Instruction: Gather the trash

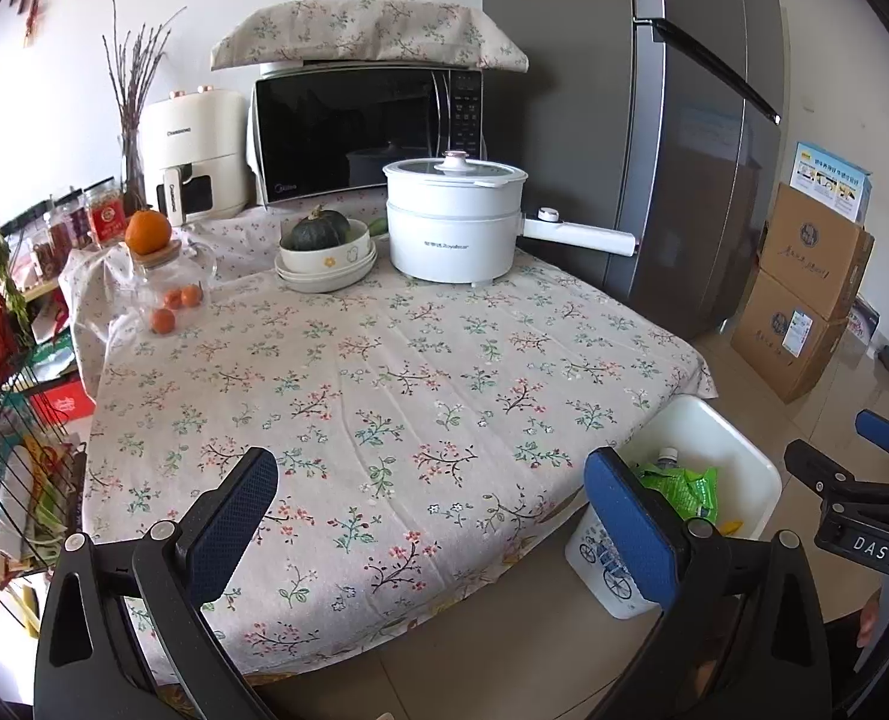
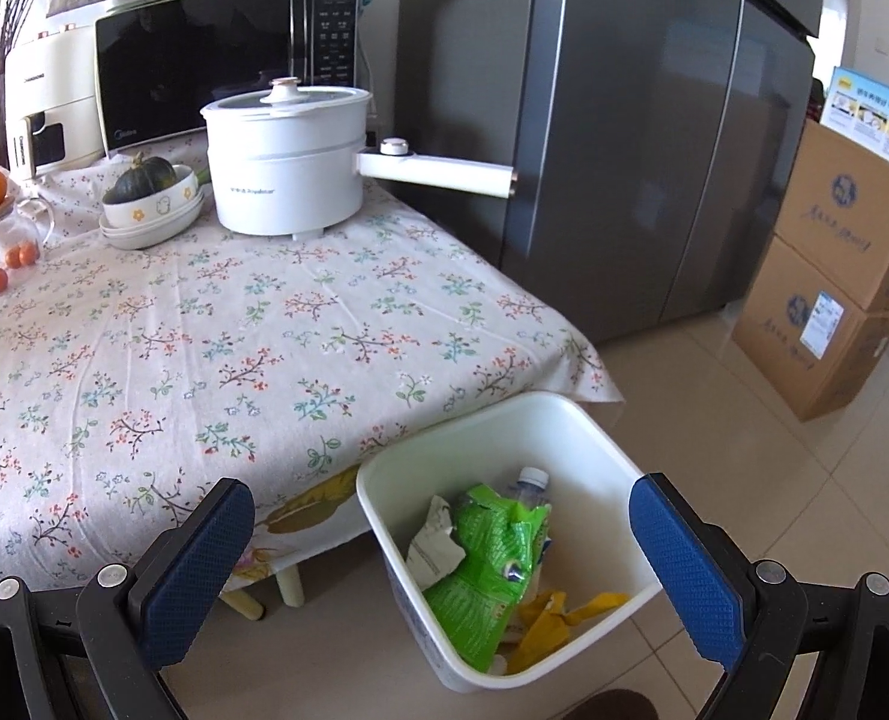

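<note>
Beside table (image 2: pixel 204 324): white bin (image 2: pixel 588 420) holds green wrapper (image 2: pixel 486 564); both tools empty, spread.

A white electric pot (image 1: pixel 453 222) stands at the surface's (image 1: pixel 384 396) twelve o'clock edge, a microwave (image 1: pixel 366 132) behind it, a squash (image 1: pixel 315 229) in stacked bowls at eleven o'clock, cardboard boxes (image 1: pixel 804 294) at three o'clock beside the refrigerator (image 1: pixel 684 120).
</note>
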`<state>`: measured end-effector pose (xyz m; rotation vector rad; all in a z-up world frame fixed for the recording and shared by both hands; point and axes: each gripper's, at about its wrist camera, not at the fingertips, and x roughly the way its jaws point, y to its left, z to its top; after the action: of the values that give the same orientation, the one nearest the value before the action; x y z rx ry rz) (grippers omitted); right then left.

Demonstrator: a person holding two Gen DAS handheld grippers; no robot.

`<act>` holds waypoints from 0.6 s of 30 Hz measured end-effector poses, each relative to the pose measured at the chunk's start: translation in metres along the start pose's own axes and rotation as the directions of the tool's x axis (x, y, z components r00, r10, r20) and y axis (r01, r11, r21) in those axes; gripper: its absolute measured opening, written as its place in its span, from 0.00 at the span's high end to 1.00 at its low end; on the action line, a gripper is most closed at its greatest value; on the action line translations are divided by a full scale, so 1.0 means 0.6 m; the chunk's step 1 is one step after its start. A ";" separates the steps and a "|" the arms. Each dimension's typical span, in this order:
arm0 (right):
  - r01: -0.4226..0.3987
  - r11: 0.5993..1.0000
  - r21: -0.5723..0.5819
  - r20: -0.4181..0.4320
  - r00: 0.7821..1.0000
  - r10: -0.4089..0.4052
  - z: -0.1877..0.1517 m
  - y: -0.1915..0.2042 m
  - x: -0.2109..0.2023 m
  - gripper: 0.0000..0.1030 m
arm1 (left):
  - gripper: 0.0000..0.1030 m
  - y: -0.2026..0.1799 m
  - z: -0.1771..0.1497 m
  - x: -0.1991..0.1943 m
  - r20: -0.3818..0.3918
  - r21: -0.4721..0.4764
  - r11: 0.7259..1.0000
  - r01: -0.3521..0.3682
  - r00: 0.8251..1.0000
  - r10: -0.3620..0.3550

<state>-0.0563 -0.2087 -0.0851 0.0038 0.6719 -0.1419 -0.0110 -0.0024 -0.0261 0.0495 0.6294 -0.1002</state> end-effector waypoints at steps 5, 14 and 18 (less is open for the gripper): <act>0.009 1.000 0.004 0.006 1.000 -0.009 -0.001 -0.009 -0.002 0.00 | 0.00 -0.001 -0.003 0.004 -0.004 -0.004 1.000 -0.003 1.000 0.003; 0.019 1.000 0.002 0.005 1.000 -0.019 -0.002 -0.011 0.000 0.00 | 0.00 -0.013 -0.004 0.002 0.007 0.005 1.000 -0.009 1.000 0.009; 0.025 1.000 0.000 0.005 1.000 -0.025 -0.002 -0.010 0.001 0.00 | 0.00 -0.018 -0.003 -0.003 0.023 0.012 1.000 -0.008 1.000 0.008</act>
<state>-0.0574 -0.2147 -0.0863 -0.0046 0.6672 -0.1655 -0.0145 -0.0128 -0.0268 0.0627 0.6058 -0.0968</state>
